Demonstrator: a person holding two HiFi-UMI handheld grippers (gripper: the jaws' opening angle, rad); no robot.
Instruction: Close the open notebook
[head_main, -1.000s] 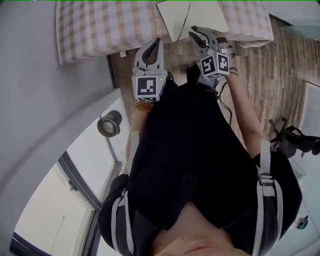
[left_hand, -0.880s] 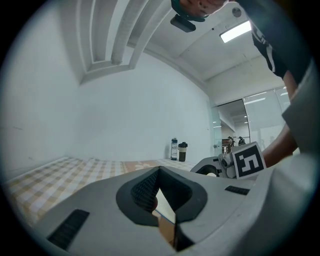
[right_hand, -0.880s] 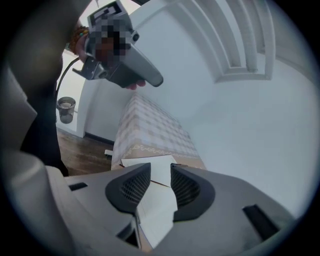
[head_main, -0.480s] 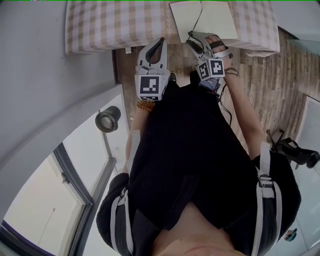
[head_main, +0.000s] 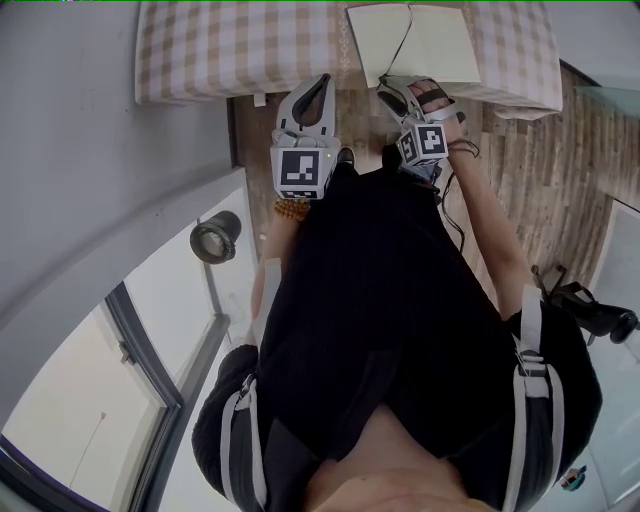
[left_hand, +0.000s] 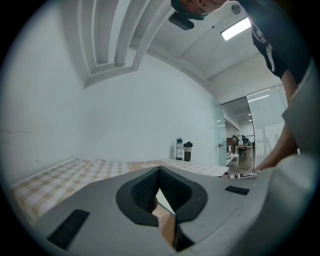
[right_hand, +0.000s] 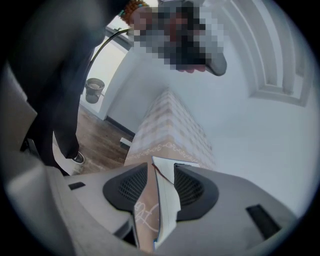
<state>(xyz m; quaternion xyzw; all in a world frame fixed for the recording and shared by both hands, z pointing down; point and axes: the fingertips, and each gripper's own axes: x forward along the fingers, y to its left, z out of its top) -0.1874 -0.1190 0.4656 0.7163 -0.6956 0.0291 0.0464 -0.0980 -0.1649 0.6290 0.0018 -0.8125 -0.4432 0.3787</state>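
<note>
Tablecloth of beige-and-white check (head_main: 220, 50) covers the table (head_main: 250, 97) along the top of the head view, with a brown wood-plank floor (head_main: 520, 150) below it. At the far left a grey round bin (head_main: 216, 241) stands on the pale floor near the wall.

Your left gripper (head_main: 319, 84) points about level toward the table's near edge. Its jaws meet at the tips and hold nothing. Its own view looks along the checked cloth to two dark drink bottles (left_hand: 183, 149) standing side by side at the far end of the table.

To its right, your right gripper (right_hand: 161, 168) tilts downward at the same edge, with your right hand (head_main: 438, 98) wrapped round its body. Its jaws have just been opening and stand wide apart. In the right gripper view the near edge of the open notebook with cream pages (head_main: 412, 40) shows in the gap between them, and the ribbed pads (right_hand: 190, 187) do not press on it.

The notebook lies open, pages up, on the checked cloth at the near edge of the table, just beyond the right gripper's tips and well to the right of the left gripper. Both pages lie spread, so the notebook is not yet closed.
</note>
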